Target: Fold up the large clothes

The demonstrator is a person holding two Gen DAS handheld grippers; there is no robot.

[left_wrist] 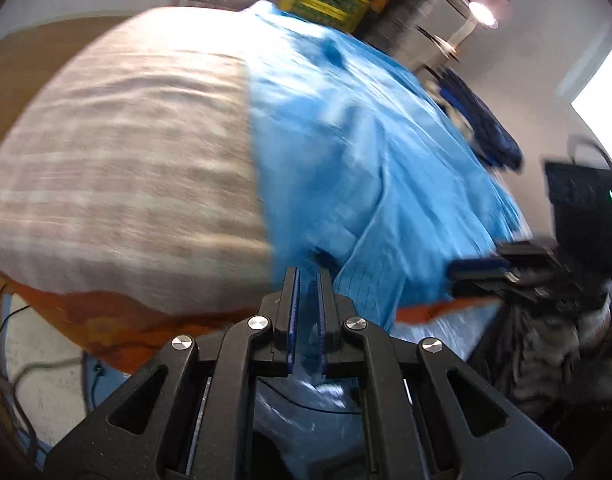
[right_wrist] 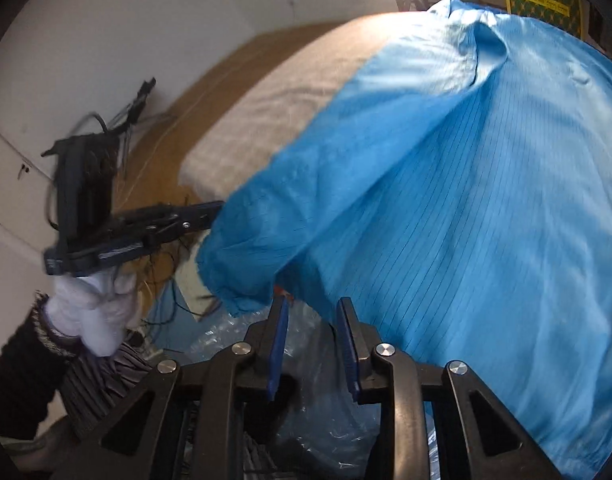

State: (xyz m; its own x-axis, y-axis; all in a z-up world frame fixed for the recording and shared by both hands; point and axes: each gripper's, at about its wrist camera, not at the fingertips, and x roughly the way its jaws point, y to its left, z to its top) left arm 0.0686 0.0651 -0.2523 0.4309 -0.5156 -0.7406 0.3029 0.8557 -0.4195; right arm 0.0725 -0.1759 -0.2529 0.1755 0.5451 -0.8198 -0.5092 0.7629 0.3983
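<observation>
Blue striped garment (right_wrist: 446, 200) is spread over the right part of a bed covered by a beige checked sheet (left_wrist: 126, 168), and its hem hangs over the near edge. From the left wrist view, the left gripper (left_wrist: 307, 276) is seen nearly closed on a thin fold of the blue cloth, and much bare sheet is shown to the left. Only the right wrist view shows the white-gloved left hand (right_wrist: 94, 312) and a loose sleeve end (right_wrist: 234, 280) drooping past the edge. The right gripper (right_wrist: 312, 308) is held partly open at the hem, with nothing pinched. Clear plastic (right_wrist: 326, 420) is seen below the edge.
</observation>
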